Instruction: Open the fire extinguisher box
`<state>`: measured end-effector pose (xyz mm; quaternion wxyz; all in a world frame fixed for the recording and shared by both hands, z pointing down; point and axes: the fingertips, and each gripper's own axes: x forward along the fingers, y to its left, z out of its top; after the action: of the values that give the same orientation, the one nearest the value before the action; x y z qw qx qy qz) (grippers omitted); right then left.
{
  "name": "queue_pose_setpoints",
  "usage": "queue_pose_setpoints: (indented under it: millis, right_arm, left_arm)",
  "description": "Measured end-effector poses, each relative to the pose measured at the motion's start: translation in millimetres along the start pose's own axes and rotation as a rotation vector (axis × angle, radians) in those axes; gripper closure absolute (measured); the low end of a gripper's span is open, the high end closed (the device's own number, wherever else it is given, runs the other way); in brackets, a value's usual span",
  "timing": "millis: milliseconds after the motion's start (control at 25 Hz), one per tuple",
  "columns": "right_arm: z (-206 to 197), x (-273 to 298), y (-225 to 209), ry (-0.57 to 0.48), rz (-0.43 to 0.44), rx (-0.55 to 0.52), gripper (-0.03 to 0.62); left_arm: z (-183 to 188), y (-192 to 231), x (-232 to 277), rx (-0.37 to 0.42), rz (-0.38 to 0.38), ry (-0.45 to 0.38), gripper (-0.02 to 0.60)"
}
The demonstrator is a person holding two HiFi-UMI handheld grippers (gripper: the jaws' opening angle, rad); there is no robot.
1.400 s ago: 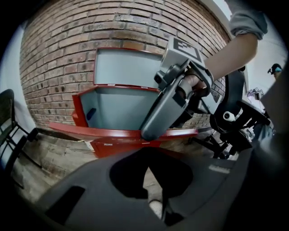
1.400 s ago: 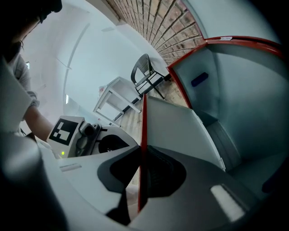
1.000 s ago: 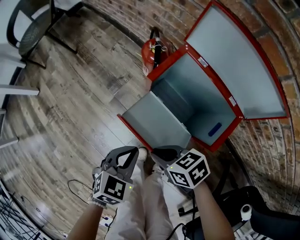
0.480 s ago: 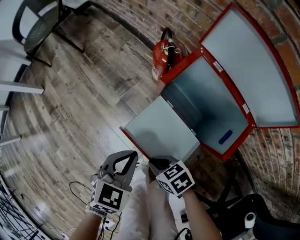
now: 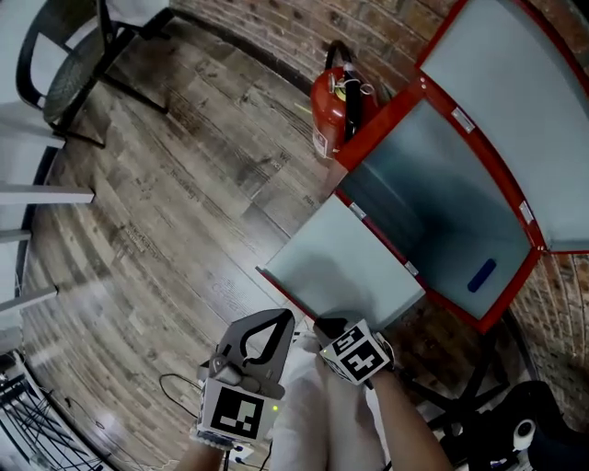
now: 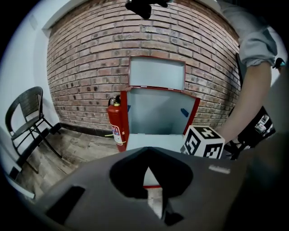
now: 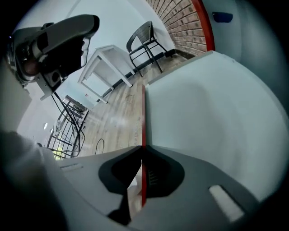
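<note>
now, door edge (image 7: 143,113) between right claw (image 7: 141,151), just closing

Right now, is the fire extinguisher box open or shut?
Open. The fire extinguisher box has its lid raised against the brick wall and its front panel folded down outward, so its inside shows.

Black mesh chair (image 5: 72,75) on wood floor (image 5: 166,212), brick wall (image 5: 276,28), red extinguisher (image 5: 327,106) upright beside it
</note>
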<state>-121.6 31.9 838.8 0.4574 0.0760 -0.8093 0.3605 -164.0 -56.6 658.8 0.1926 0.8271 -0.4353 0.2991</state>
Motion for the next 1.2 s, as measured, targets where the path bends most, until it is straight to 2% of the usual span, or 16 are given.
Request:
queue_pose_setpoints:
  millis: [240, 440, 520, 840, 920, 1040, 1200]
  right_arm:
    - [-10.9, 31.0, -34.6, 0.065, -0.037, -0.033, 0.562]
    - [-20.3, 53.7, -63.9, 0.136, -0.076, -0.063, 0.568]
    - [-23.6, 61.1, -80.6, 0.155, -0.113, -0.063, 0.587]
    - [-30.0, 77.6, -132.1, 0.180, -0.342, -0.086, 0.586]
    - [-31.2, 78.5, -140.3, 0.186, -0.362, -0.085, 0.586]
    - [-31.2, 80.3, -145.7, 0.189, -0.365, -0.079, 0.551]
    - [-32.2, 72.5, -155.9, 0.161, -0.425, -0.041, 0.526]
  left_arm:
    - [-9.7, 10.6, 21.0, -0.014, -0.009, -0.015, 0.584]
    - [-21.7, 10.6, 28.7, -0.013, -0.036, 0.004, 0.584]
    - [-25.1, 11.4, 32.2, -0.010, -0.043, 0.005, 0.584]
    - [-35.2, 15.0, 38.5, 0.008, -0.052, 0.016, 0.584]
    - [-33.6, 16.0, 40.0, 0.012, -0.052, 0.010, 0.584]
    - [-31.6, 15.9, 41.0, 0.017, -0.052, 0.006, 0.584]
    - [-27.2, 13.3, 42.5, 0.018, -0.047, -0.013, 0.584]
